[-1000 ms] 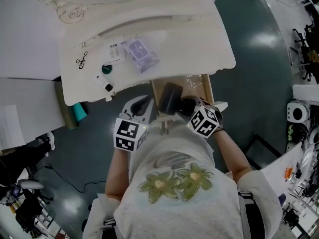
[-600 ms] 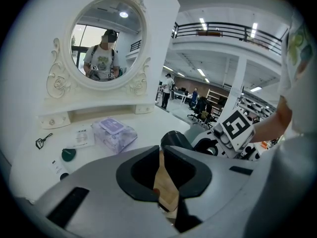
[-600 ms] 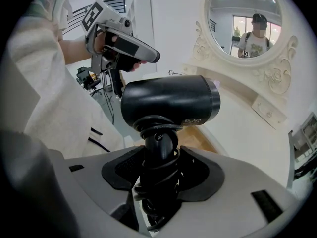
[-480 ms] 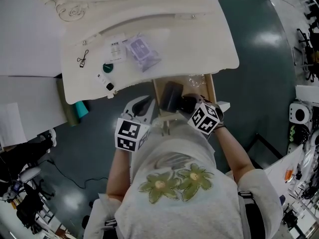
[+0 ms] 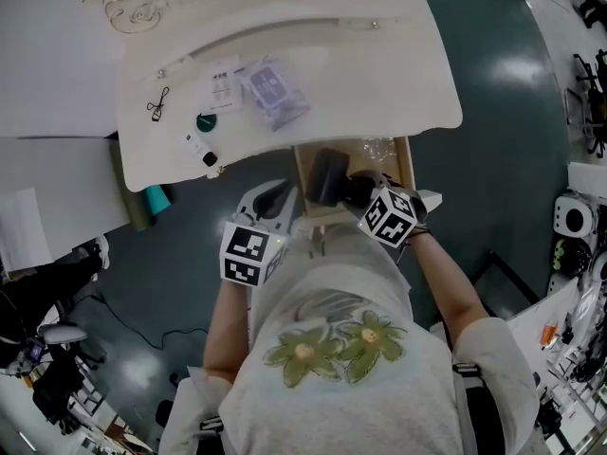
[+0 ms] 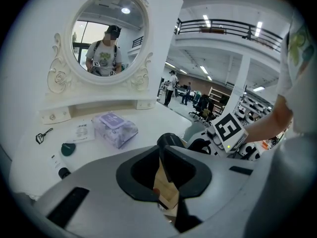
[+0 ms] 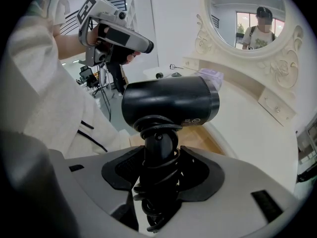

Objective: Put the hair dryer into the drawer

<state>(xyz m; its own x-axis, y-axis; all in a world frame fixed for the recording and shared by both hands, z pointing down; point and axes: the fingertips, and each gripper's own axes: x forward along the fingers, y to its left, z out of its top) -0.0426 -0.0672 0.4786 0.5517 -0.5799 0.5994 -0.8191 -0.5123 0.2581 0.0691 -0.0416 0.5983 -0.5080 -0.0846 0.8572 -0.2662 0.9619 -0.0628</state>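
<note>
Right tool clamped on hair dryer handle, over the open drawer. Drawer interior mostly hidden. Left tool jaws together, nothing between.

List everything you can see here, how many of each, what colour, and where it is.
dressing table: one, cream, top of the head view
mirror: one, oval, cream frame, at the table's back
drawer: one, wooden, pulled open under the table's front edge
hair dryer: one, black, cord wound round its handle, over the drawer
packet: one, purple, on the tabletop
leaflet: one, white, left of the packet
round cap: one, dark green, near the front edge
tube: one, white with a black cap, at the front edge
left gripper: one, grey, jaws together, empty, beside the drawer
right gripper: one, grey, clamped on the hair dryer's handle
</note>
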